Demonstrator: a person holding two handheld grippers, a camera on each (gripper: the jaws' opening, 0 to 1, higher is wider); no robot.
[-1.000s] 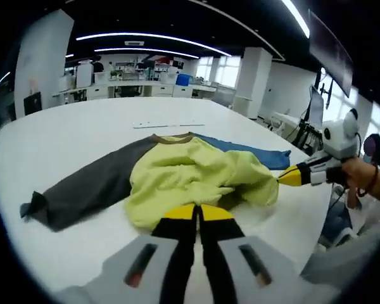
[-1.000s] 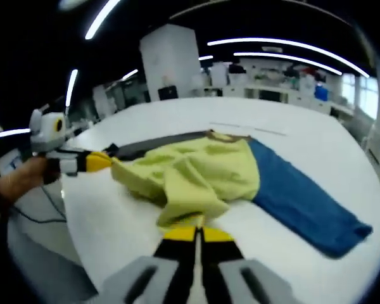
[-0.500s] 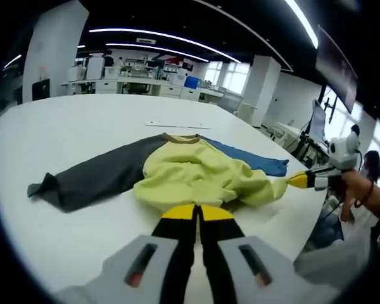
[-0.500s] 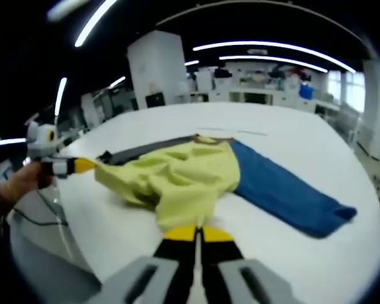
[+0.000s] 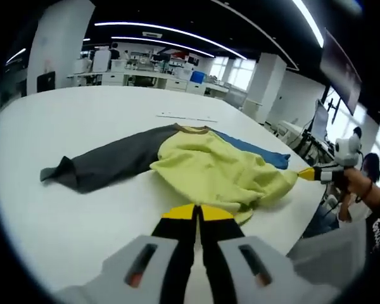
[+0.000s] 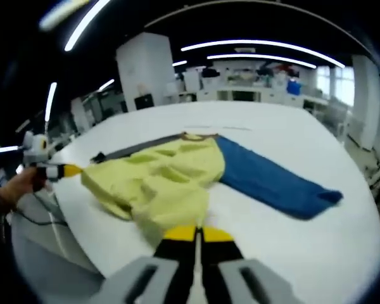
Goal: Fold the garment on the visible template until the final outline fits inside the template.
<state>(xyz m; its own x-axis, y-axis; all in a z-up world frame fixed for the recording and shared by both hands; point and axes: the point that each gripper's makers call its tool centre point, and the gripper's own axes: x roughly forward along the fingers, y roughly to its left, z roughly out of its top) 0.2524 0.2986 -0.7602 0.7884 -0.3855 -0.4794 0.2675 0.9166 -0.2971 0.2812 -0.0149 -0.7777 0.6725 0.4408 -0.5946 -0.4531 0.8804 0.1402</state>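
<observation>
Stretching flatter than a moment ago, the garment (image 5: 202, 168) lies mid-frame on the white table (image 5: 63, 228), its yellow body pulled taut where half a second back it sat bunched. The left tool (image 5: 197, 218) has its jaws closed on the near hem at the lower centre of the left gripper view; the right tool (image 6: 196, 237) likewise pinches the hem in its own view. The grey sleeve (image 5: 95, 168) trails to the left, the blue sleeve (image 6: 272, 183) to the right. I'd judge this a smoothing pull, with folding not yet begun; I cannot make out a template.
</observation>
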